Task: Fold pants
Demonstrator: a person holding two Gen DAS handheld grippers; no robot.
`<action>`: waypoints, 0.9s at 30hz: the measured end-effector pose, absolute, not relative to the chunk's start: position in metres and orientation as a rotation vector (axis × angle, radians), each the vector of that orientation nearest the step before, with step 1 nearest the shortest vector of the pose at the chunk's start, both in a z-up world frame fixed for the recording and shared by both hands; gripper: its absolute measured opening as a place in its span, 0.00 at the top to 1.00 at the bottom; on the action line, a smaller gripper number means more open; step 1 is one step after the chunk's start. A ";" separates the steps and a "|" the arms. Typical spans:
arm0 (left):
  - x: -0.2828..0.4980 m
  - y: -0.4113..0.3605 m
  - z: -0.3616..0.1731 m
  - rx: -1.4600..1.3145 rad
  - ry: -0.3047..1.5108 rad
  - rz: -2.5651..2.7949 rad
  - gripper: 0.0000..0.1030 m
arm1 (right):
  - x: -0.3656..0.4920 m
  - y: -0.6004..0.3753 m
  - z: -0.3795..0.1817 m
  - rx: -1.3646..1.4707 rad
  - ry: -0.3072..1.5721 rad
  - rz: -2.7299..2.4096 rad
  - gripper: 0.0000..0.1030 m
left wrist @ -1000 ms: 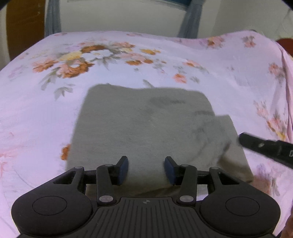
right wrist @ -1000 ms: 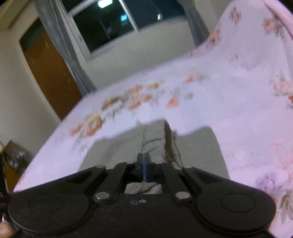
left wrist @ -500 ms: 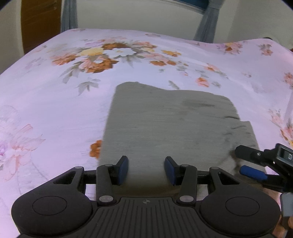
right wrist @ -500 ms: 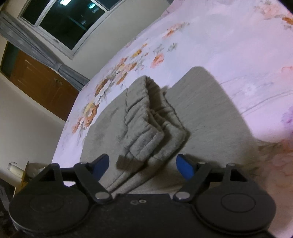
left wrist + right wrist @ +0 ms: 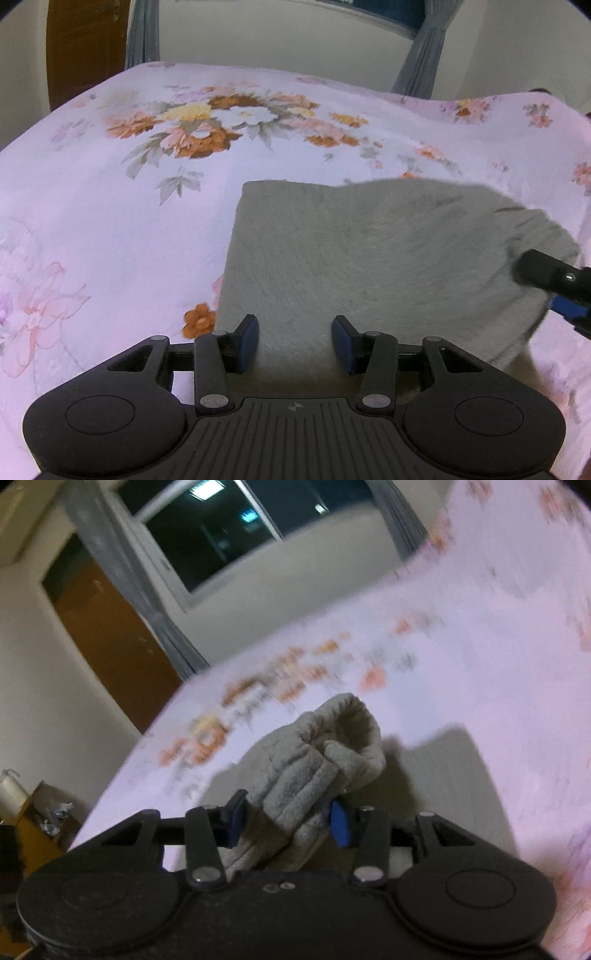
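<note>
- Two grippers: your left gripper (image 5: 294,343) hangs half-open, nothing pinched, with the grey pants (image 5: 369,258) flat on the floral bedspread (image 5: 110,229) just ahead of its jaws.
- Your right gripper (image 5: 289,821) is closing on a bunched ribbed fold of the pants between its pads.

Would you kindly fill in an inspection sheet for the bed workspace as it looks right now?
Surface: bed with a pink floral sheet, smooth around the garment.
Job's things: grey pants, folded flat on the sheet, right end bunched and lifted.
Clutter: nothing seen on the bed.
Grippers: left gripper open over the pants' near edge, holding nothing; right gripper closing, bunched cloth between its fingers.
Cables: nothing seen.
Surroundings: dark window, grey curtains, brown door; small items on a low stand at the left.
</note>
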State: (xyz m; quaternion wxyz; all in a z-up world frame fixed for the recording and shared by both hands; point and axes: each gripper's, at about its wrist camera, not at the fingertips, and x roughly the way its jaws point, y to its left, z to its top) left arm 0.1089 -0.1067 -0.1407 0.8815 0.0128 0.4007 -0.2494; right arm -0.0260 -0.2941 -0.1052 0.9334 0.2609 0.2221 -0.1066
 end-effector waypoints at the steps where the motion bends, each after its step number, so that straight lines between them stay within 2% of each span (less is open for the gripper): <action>1: 0.108 -0.109 -0.138 0.026 0.831 -0.528 0.56 | -0.030 -0.297 -0.103 0.526 0.453 -0.224 0.56; 8: 0.087 -0.136 -0.147 0.097 0.825 -0.583 0.56 | -0.064 -0.329 -0.134 0.597 0.514 -0.329 0.56; 12: 0.073 -0.148 -0.152 0.172 0.808 -0.596 0.49 | -0.078 -0.342 -0.168 0.692 0.559 -0.394 0.56; 16: 0.068 -0.149 -0.149 0.171 0.804 -0.608 0.43 | -0.083 -0.329 -0.162 0.600 0.535 -0.415 0.55; 18: 0.068 -0.151 -0.151 0.182 0.808 -0.598 0.40 | -0.073 -0.336 -0.168 0.629 0.586 -0.435 0.40; 20: 0.067 -0.150 -0.151 0.187 0.805 -0.606 0.40 | -0.078 -0.344 -0.160 0.660 0.566 -0.437 0.37; 27: 0.078 -0.141 -0.138 0.113 0.821 -0.596 0.40 | -0.089 -0.324 -0.107 0.443 0.461 -0.455 0.39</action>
